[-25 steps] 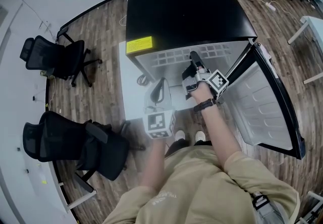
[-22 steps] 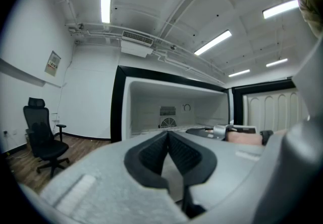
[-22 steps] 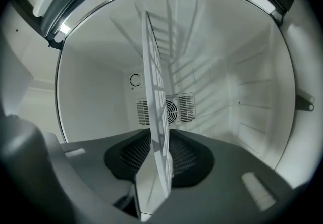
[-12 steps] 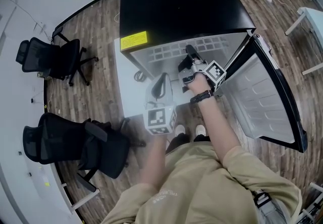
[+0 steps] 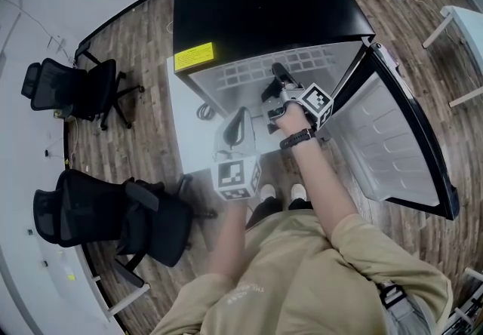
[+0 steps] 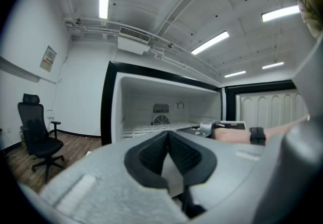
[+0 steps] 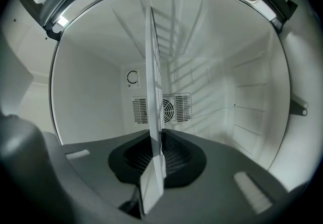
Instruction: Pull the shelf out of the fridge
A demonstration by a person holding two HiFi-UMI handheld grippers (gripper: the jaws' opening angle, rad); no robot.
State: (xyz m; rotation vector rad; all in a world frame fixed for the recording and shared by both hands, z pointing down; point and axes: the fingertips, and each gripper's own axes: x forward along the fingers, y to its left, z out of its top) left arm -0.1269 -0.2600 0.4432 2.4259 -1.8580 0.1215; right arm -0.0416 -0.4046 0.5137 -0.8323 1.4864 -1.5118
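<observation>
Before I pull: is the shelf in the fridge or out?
In. The shelf lies inside the fridge, behind the open door.

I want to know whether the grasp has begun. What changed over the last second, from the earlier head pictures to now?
The right gripper, at the shelf's front edge, is closing its jaws on the shelf, which sits between them. Unchanged: the shelf is still inside the fridge, the left gripper hangs shut and empty in front, and the door stands open.
</observation>
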